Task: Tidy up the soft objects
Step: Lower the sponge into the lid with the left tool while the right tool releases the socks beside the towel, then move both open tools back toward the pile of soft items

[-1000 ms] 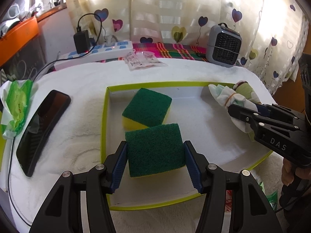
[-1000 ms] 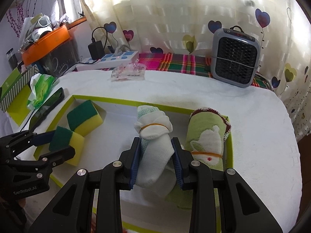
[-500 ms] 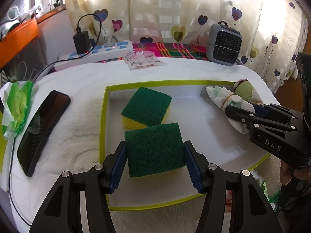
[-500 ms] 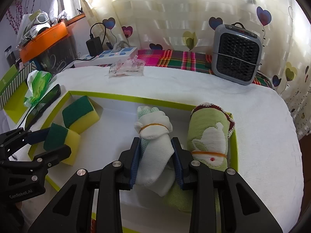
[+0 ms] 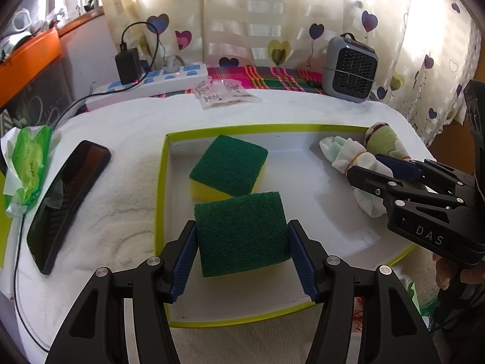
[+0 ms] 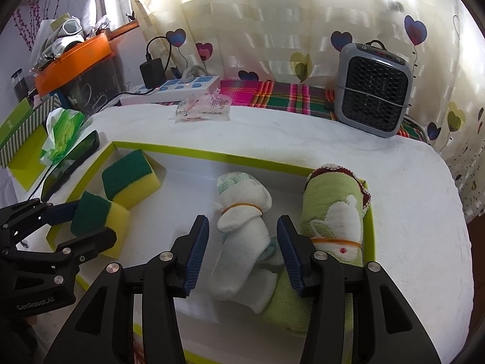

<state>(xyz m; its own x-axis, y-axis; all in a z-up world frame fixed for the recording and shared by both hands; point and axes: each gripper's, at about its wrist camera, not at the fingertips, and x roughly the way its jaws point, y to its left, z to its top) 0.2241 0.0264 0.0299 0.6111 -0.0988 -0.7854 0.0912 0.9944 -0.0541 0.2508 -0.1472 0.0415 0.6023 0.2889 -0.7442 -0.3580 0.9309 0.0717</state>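
"DAS" is printed on the right gripper [image 5: 391, 170], "GenRobot.AI" on the left gripper [image 6: 81, 224].

Your two green-topped yellow sponges [image 5: 241, 233] [image 5: 229, 166] lie touching at the tray's left; the banded white cloth roll [image 6: 242, 230] and green towel roll [image 6: 333, 212] lie right.

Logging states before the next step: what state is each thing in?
left claw: shut on near sponge
right claw: open, straddling white cloth roll
far sponge: free, in tray
green towel roll: banded, in tray
phone: screen dark
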